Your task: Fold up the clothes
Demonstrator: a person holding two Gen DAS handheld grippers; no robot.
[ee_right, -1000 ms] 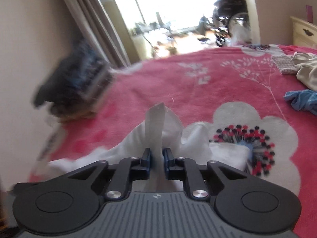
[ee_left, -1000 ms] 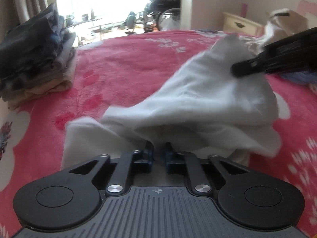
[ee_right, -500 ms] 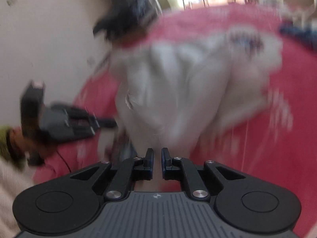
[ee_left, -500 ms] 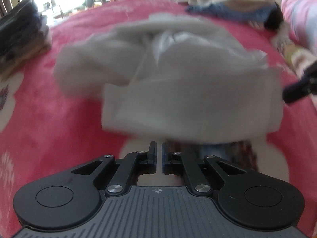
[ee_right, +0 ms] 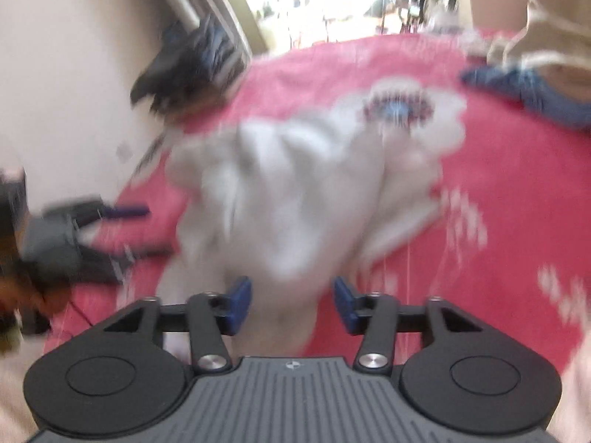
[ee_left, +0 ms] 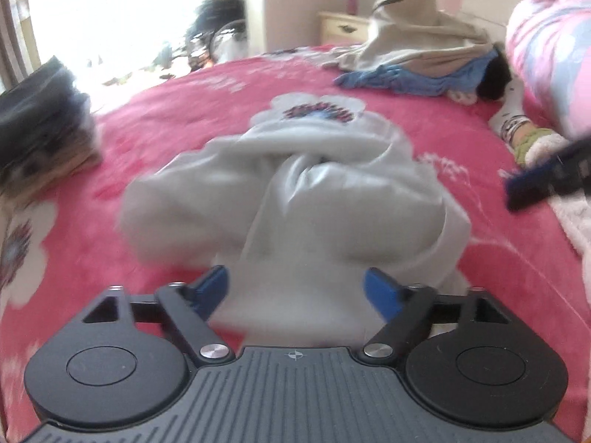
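- Two grippers work over one white garment (ee_left: pixel 295 199) that lies crumpled in the middle of a red flowered bedspread (ee_left: pixel 491 243).
- At the far left of the bed, next to the wall, sits a stack of folded dark clothes (ee_left: pixel 40 125), blurred in both views.
- The left gripper (ee_left: pixel 300 288) points down at the near edge of the garment. Its jaws are opening and stand wide apart; white cloth lies between the blue pads (ee_left: pixel 214 288), but they do not press on it.
- In the right wrist view the same garment (ee_right: pixel 295 199) spreads from the near edge toward the white flower print (ee_right: pixel 402 110) on the bedspread.
- The right gripper (ee_right: pixel 292 306) is also opening, its blue pads (ee_right: pixel 240 304) apart with a fold of the cloth between them, not pinched.
- Further right, at the head of the bed, lies a loose heap of beige clothes (ee_left: pixel 417 37) over a blue garment (ee_left: pixel 406 79).
- A pink patterned pillow (ee_left: pixel 546 48) lies at the far right, with a striped sock (ee_left: pixel 517 125) beside it.
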